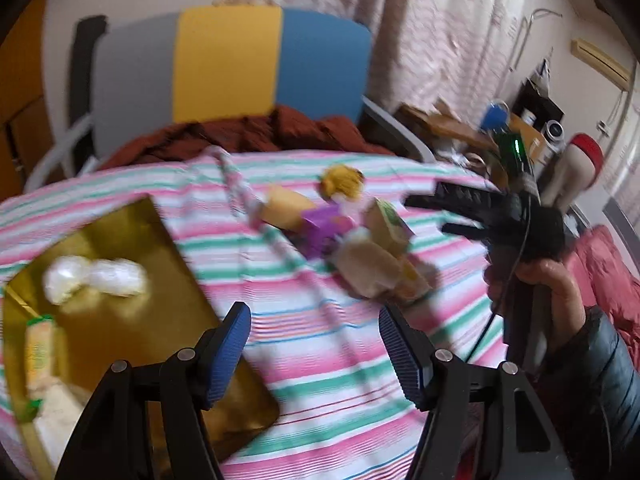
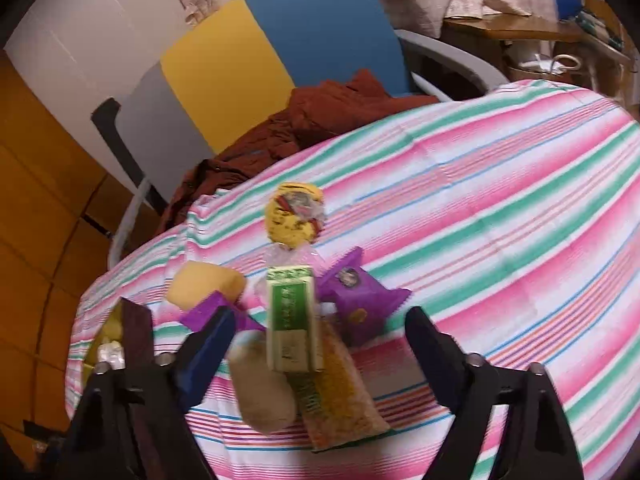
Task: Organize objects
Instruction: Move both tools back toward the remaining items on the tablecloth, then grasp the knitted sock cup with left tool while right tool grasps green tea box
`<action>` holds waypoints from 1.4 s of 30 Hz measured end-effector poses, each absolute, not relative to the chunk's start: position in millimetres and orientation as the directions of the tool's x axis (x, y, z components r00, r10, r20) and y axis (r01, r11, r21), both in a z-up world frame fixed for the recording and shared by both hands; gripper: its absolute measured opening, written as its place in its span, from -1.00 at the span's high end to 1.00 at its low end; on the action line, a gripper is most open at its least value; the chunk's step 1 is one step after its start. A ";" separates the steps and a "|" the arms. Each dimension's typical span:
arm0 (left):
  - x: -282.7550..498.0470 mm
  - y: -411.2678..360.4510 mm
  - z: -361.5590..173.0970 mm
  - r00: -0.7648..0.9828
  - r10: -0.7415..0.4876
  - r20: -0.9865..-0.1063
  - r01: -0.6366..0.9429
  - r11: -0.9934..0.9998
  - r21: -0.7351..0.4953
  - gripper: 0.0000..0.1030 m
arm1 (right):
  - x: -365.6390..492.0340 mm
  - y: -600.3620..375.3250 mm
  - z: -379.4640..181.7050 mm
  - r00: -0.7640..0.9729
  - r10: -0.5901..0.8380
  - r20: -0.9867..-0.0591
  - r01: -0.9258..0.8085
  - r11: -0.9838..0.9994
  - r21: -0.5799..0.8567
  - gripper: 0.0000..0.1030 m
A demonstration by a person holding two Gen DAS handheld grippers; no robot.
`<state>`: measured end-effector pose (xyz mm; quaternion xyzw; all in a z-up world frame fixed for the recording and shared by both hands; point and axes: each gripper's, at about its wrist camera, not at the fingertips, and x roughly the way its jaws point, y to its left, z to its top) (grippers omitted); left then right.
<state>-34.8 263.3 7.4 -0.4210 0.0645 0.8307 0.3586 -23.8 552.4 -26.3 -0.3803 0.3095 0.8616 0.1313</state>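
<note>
A heap of wrapped snacks lies on the striped tablecloth [image 1: 320,360]: a yellow round one [image 2: 296,216], a yellow cake [image 2: 204,284], a purple packet [image 2: 360,292], a green box [image 2: 294,320] and a beige bun [image 2: 264,396]. My right gripper [image 2: 320,340] is open just above the heap, the green box between its fingers without touching them. At the left sits a gold tray [image 1: 120,320] holding a white wrapped snack [image 1: 96,276] and a green-edged packet [image 1: 38,344]. My left gripper [image 1: 314,344] is open and holds nothing, beside the tray's right edge. In the left wrist view the right gripper [image 1: 424,216] reaches toward the heap [image 1: 360,240].
A chair [image 1: 228,64] with a grey, yellow and blue back stands behind the table, a rust-red cloth [image 1: 256,132] heaped on its seat. A cluttered desk [image 1: 520,132] stands at the far right and red bedding [image 1: 608,272] lies beyond a hand [image 1: 556,280] in a dark sleeve.
</note>
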 end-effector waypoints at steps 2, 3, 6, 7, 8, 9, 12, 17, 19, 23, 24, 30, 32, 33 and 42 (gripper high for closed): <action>-28.6 280.0 -1.7 -0.363 0.543 -0.757 -0.669 -0.718 -0.195 -0.31 | -26.2 550.4 -25.0 -0.688 -0.023 -0.726 -0.445 -0.777 0.446 -0.48; -25.5 285.5 -5.2 -0.354 0.543 -0.762 -0.676 -0.711 -0.194 -0.31 | -29.6 549.1 -25.6 -0.683 -0.023 -0.730 -0.441 -0.783 0.439 -0.48; -22.1 301.6 -16.3 -0.323 0.536 -0.780 -0.691 -0.697 -0.193 -0.31 | -39.4 542.4 -32.9 -0.663 -0.043 -0.747 -0.430 -0.796 0.427 -0.48; -22.8 305.0 -18.0 -0.322 0.533 -0.783 -0.691 -0.697 -0.190 -0.31 | -42.1 540.1 -34.0 -0.658 -0.046 -0.752 -0.424 -0.803 0.420 -0.47; -23.8 308.3 -20.1 -0.322 0.530 -0.784 -0.692 -0.697 -0.187 -0.31 | -44.6 538.0 -34.6 -0.651 -0.039 -0.758 -0.421 -0.813 0.403 -0.46; -24.3 309.4 -21.3 -0.323 0.529 -0.785 -0.692 -0.698 -0.185 -0.31 | -46.8 536.8 -35.9 -0.646 -0.035 -0.762 -0.419 -0.819 0.393 -0.46; -29.2 313.1 -25.4 -0.320 0.527 -0.788 -0.680 -0.707 -0.197 -0.31 | -53.3 534.0 -40.8 -0.635 -0.047 -0.771 -0.406 -0.829 0.384 -0.30; -36.6 318.5 -29.8 -0.318 0.525 -0.789 -0.663 -0.718 -0.211 -0.31 | -56.1 530.6 -45.8 -0.598 -0.061 -0.799 -0.391 -0.848 0.358 0.40; -39.6 321.3 -30.8 -0.318 0.525 -0.789 -0.659 -0.721 -0.214 -0.30 | -50.3 534.7 -39.4 -0.612 -0.057 -0.789 -0.397 -0.841 0.369 0.40; -49.5 328.7 -33.1 -0.293 0.536 -0.792 -0.640 -0.725 -0.255 -0.30 | -34.4 545.0 -22.1 -0.644 0.021 -0.765 -0.435 -0.832 0.344 0.40; -52.4 330.7 -34.1 -0.284 0.541 -0.792 -0.633 -0.726 -0.269 -0.30 | -32.2 548.3 -20.6 -0.631 0.061 -0.773 -0.462 -0.830 0.312 0.40; -72.6 344.0 -45.4 -0.257 0.550 -0.795 -0.566 -0.752 -0.337 -0.29 | -23.3 567.0 -25.3 -0.547 0.183 -0.817 -0.572 -0.794 0.205 0.40; -80.2 347.7 -50.9 -0.255 0.548 -0.797 -0.537 -0.765 -0.355 -0.29 | -24.9 568.3 -28.7 -0.523 0.191 -0.831 -0.580 -0.794 0.183 0.40; -83.9 350.4 -54.1 -0.249 0.549 -0.798 -0.524 -0.769 -0.366 -0.29 | -26.4 568.3 -31.0 -0.513 0.191 -0.837 -0.582 -0.794 0.176 0.40; -102.1 379.5 -80.6 -0.206 0.552 -0.808 -0.488 -0.774 -0.404 -0.35 | -26.1 572.1 -41.5 -0.457 0.210 -0.865 -0.603 -0.787 0.127 0.40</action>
